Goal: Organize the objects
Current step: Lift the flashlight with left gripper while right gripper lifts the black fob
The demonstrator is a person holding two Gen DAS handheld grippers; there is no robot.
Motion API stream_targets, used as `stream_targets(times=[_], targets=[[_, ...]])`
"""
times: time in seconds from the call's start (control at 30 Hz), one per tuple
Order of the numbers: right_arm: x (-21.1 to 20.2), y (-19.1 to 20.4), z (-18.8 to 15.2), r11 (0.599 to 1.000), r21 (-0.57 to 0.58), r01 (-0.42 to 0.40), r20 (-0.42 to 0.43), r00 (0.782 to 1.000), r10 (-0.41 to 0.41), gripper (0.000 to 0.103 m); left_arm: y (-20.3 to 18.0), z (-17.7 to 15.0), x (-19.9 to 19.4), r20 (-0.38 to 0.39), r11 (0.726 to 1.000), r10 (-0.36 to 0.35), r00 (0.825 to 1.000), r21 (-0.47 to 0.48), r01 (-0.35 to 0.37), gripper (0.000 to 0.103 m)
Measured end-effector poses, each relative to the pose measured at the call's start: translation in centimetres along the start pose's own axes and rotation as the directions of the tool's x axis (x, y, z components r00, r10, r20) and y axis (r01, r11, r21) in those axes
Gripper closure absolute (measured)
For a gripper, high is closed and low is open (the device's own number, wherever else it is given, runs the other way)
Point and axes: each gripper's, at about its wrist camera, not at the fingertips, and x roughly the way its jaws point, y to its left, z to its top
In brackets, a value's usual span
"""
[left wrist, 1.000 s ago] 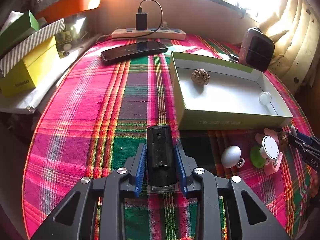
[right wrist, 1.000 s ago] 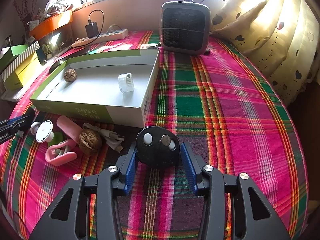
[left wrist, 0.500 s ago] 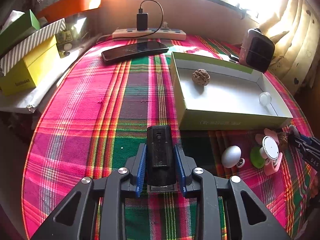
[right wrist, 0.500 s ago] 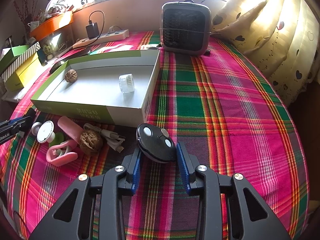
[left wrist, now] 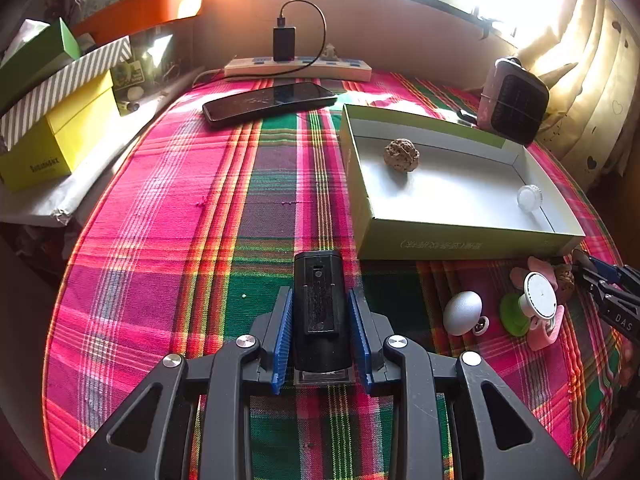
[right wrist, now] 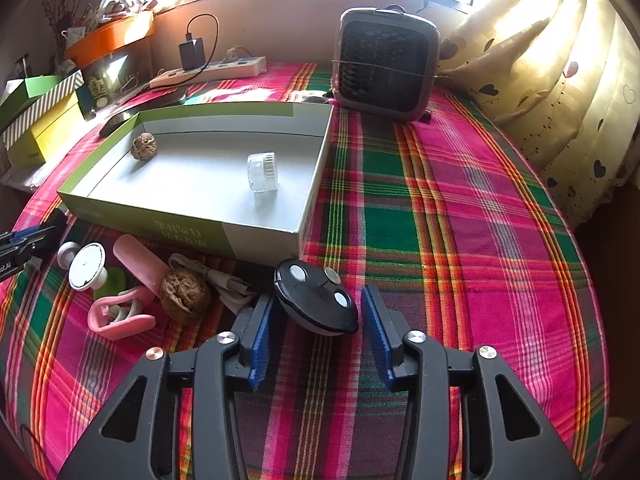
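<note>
From the left wrist camera, the left gripper [left wrist: 322,330] is clamped narrow on one black rectangular plastic block [left wrist: 320,308], its blue pads pressed against both long sides, low over the pink-and-green plaid tablecloth [left wrist: 168,248]. Ahead and to the right lies one shallow green-walled cardboard box [left wrist: 460,246], open on top, with two things inside: a wrinkled brown walnut [left wrist: 401,155] near its far left corner and a small clear round jar [left wrist: 529,197] by its right wall. Just before the box's near wall sits a white egg-shaped knob [left wrist: 462,312]. The cloth to the left of the box is broad and bare up to one black phone [left wrist: 270,103] at the far edge.

From the right wrist camera, the right gripper [right wrist: 318,330] has just been opening; its pads stand clear on either side of one round black key fob with three pale buttons [right wrist: 316,302], which rests tilted between them, near the box's right front corner. Left of it lies a second walnut [right wrist: 185,291] beside a pink plastic clip [right wrist: 120,316]. To the right the cloth runs open as far as the cream curtain [right wrist: 560,92].
</note>
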Motion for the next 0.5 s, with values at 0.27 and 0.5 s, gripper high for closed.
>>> stream_targets(times=[0.27, 0.5], targets=[[-0.01, -0.09, 0.19, 1.0, 0.004, -0.006, 0.013, 1.0, 0.006, 0.057, 0.03, 0.01, -0.01, 0.0, 1.0, 0.001, 1.0, 0.001, -0.001, 0.077], [0.07, -0.2, -0.06, 1.0, 0.015, -0.021, -0.002, 1.0, 0.021, 0.057, 0.01, -0.02, -0.03, 0.001, 1.0, 0.001, 1.0, 0.001, -0.001, 0.077]])
